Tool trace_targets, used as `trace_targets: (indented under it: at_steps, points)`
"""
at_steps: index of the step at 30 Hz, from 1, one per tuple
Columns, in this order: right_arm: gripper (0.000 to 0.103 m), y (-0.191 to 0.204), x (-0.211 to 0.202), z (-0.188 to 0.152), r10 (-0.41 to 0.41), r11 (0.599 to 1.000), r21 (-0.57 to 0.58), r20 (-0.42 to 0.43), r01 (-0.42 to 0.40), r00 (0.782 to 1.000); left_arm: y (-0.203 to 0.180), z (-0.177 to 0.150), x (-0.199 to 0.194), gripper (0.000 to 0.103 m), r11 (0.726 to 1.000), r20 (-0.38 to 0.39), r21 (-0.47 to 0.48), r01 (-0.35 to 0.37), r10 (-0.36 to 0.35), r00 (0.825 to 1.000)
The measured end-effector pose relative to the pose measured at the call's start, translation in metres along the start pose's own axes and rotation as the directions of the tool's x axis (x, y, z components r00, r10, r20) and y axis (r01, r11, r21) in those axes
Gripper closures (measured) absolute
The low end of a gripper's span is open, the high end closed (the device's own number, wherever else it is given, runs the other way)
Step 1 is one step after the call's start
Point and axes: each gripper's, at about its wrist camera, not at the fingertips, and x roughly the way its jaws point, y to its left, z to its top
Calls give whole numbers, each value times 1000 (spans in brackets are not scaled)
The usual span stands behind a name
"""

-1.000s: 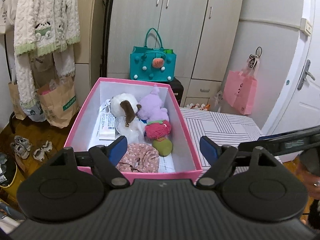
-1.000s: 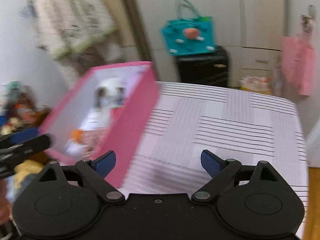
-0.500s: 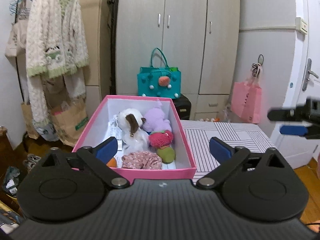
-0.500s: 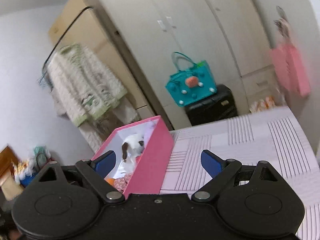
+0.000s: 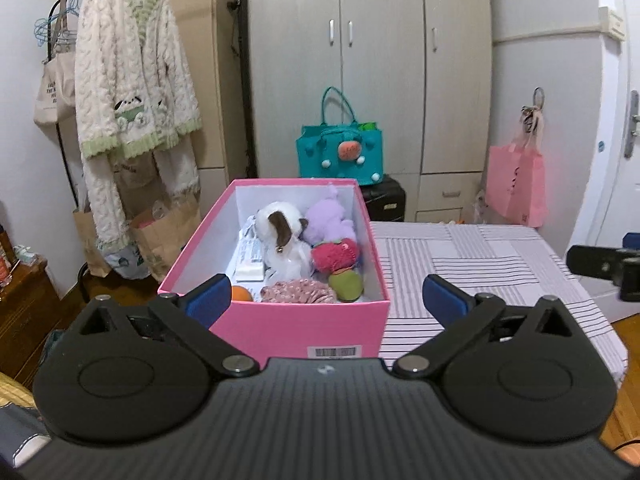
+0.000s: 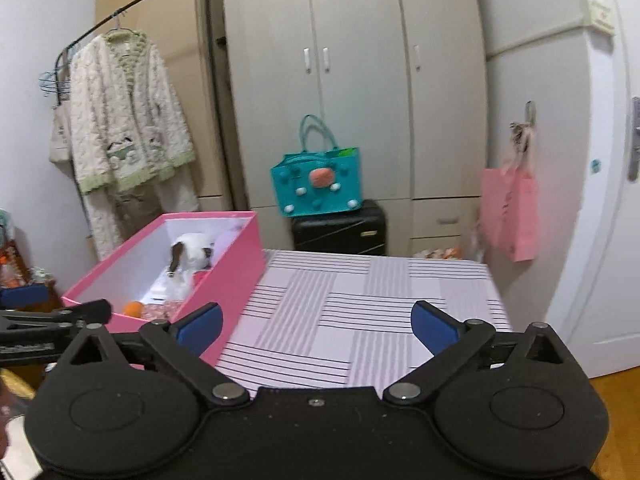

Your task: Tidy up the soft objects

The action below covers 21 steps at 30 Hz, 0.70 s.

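Observation:
A pink box stands on the striped cover. It holds a white and brown plush dog, a purple plush, a red plush, a green one, a floral cloth and an orange ball. My left gripper is open in front of the box's near wall, holding nothing. My right gripper hovers over the striped cover to the right of the pink box. Its jaws are opening with nothing between them.
A teal bag sits on a black case by the wardrobe. A pink bag hangs at the right near a white door. A fleecy robe hangs on a rack at the left above paper bags.
The left gripper has drawn back from the box and its jaws have spread wider. The right gripper has swung from the box's side to face the wardrobe, and its jaws have widened.

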Motion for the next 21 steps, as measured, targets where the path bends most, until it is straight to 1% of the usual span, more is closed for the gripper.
trace_targets:
  at_steps: [4, 8, 11, 16, 21]
  points:
    - [0, -2, -9, -4, -51, 999, -1, -5, 51, 999, 2, -1, -8, 0, 1000, 25, -23, -11, 12, 1000]
    - [0, 5, -16, -9, -88, 995, -38, -16, 87, 996, 2, -4, -7, 0, 998, 14, -38, -42, 42, 999]
    - [0, 12, -20, -12, -104, 993, -62, -17, 103, 994, 1, -8, -5, 0, 997, -2, -28, -66, 66, 998]
    - [0, 13, -25, -15, -101, 994, -40, -11, 101, 995, -3, -14, -5, 0, 998, -6, -1, -68, 68, 998]
    - [0, 16, -34, -19, -147, 988, -45, 18, 147, 989, -9, -15, -9, 0, 997, 1, 19, -77, 77, 997]
